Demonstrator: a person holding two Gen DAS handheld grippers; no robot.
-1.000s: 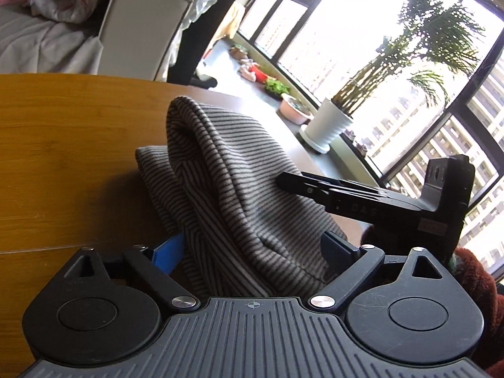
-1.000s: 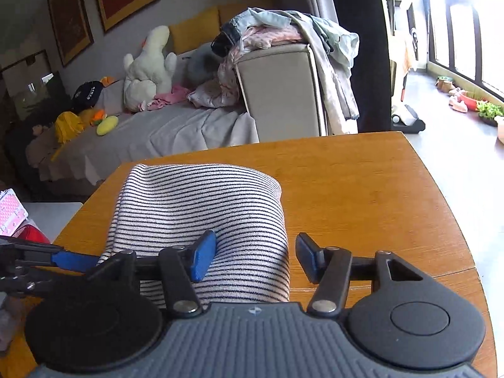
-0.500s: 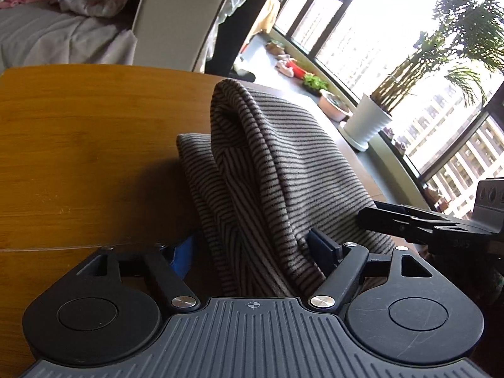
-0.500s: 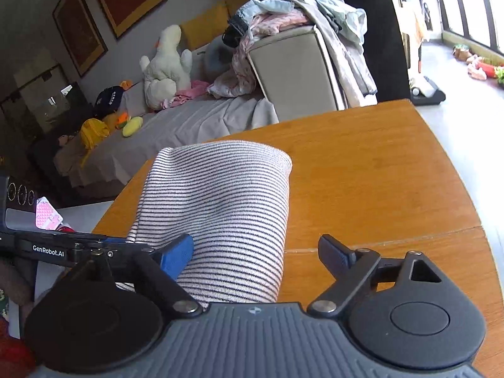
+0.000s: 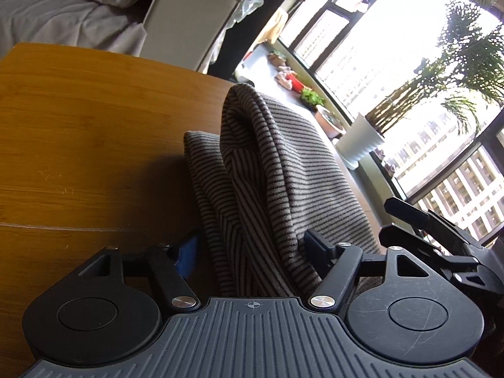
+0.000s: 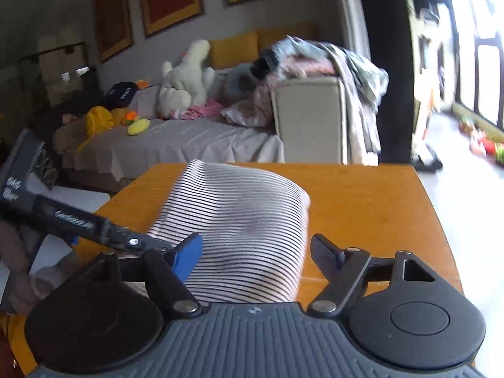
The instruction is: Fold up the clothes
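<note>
**Tech A:** Tongs status, left to right. Left tongs (image 5: pixel 252 249): jaws spread, the striped garment (image 5: pixel 277 182) bunched between the fingers, but neither pad visibly presses it. Treat as released. Right tongs (image 6: pixel 256 252): jaws also spread wide, the cloth running between the fingers with a gap on the right side. Released as well.

**Tech B:** Garment location?

**Tech A:** On the table (image 5: pixel 78 126), near its front edge, humped up in a loose roll with one layer lying flat beneath.

**Tech B:** Failure modes?

**Tech A:** Three, as I judge it. One: closing on the raised hump takes several layers at once, so the fold drags crooked. Two: with both tongs unclamped, the roll can slump and undo its shape. Three: the tongs sit near each other at the same end, so a converging move risks a collision.

**Tech B:** Containers?

**Tech A:** Only a white plant pot (image 5: pixel 359 149) by the window, holding a tall green plant (image 5: pixel 447 72). No basket or bin is visible for the garment.
</note>
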